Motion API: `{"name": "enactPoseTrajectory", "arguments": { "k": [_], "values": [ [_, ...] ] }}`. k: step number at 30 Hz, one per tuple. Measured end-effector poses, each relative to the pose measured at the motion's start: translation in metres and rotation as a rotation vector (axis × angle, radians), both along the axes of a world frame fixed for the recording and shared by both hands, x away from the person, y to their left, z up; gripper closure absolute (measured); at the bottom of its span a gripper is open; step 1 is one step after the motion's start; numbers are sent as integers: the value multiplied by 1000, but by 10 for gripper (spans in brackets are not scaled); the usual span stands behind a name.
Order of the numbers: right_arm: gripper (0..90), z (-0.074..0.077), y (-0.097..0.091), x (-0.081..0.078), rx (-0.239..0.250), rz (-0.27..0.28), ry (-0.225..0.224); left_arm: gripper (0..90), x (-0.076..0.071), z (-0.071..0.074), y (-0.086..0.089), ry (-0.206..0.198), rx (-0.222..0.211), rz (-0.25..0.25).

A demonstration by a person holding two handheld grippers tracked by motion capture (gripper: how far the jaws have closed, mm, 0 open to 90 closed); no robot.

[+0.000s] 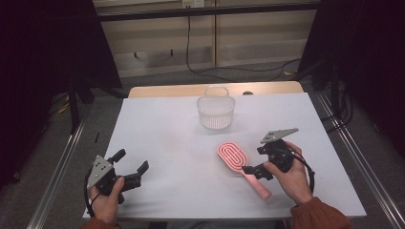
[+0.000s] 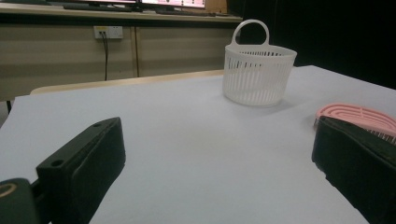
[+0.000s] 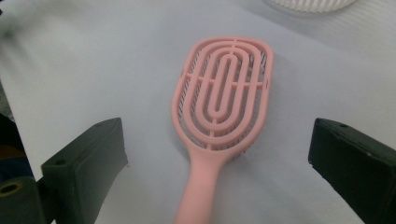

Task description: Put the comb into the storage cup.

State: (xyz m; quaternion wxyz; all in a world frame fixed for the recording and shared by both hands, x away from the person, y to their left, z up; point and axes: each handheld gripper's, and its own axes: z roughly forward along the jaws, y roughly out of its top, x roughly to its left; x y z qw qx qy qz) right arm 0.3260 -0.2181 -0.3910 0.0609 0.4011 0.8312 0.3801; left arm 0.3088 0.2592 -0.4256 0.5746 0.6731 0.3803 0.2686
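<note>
A pink vented hairbrush (image 1: 234, 157) (image 3: 224, 93) lies flat on the white tabletop (image 1: 167, 138), its handle pointing toward the near right. My right gripper (image 1: 255, 161) (image 3: 217, 140) hovers over the handle, open, one jaw on each side and neither touching it. A white slatted basket (image 1: 216, 112) (image 2: 259, 74) with a loop handle stands upright at the back centre. At the near left, my left gripper (image 1: 131, 160) (image 2: 217, 140) stands open and holds nothing; it faces the basket. The brush head (image 2: 357, 114) peeks out behind its right jaw.
A strip of wooden table (image 1: 191, 89) shows behind the white top. Metal rails (image 1: 62, 162) run along both sides on the floor, and cables (image 1: 239, 71) lie behind the table. The basket's rim (image 3: 308, 3) is at the top of the right gripper view.
</note>
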Motion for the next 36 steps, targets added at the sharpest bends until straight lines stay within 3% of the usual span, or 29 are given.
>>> {"name": "enactPoseTrajectory", "arguments": {
  "k": [4, 7, 11, 21, 36],
  "values": [
    [34, 3, 7, 4, -25, 0, 0, 27, 0, 0, -1, -4, 6, -9],
    [79, -2, 12, 14, -41, 1, 38, 27, 0, 0, 0, -4, -3, -7],
    [58, -3, 21, 21, -60, 20, 75, 27, 0, 0, -1, 2, 8, -19],
    [58, -3, 44, 44, -169, 15, 138, 27, 0, 0, -1, -2, 5, -16],
    [80, -16, 57, 59, -220, -4, 243, 27, 0, 0, -2, 4, 4, -25]
  ]
}}
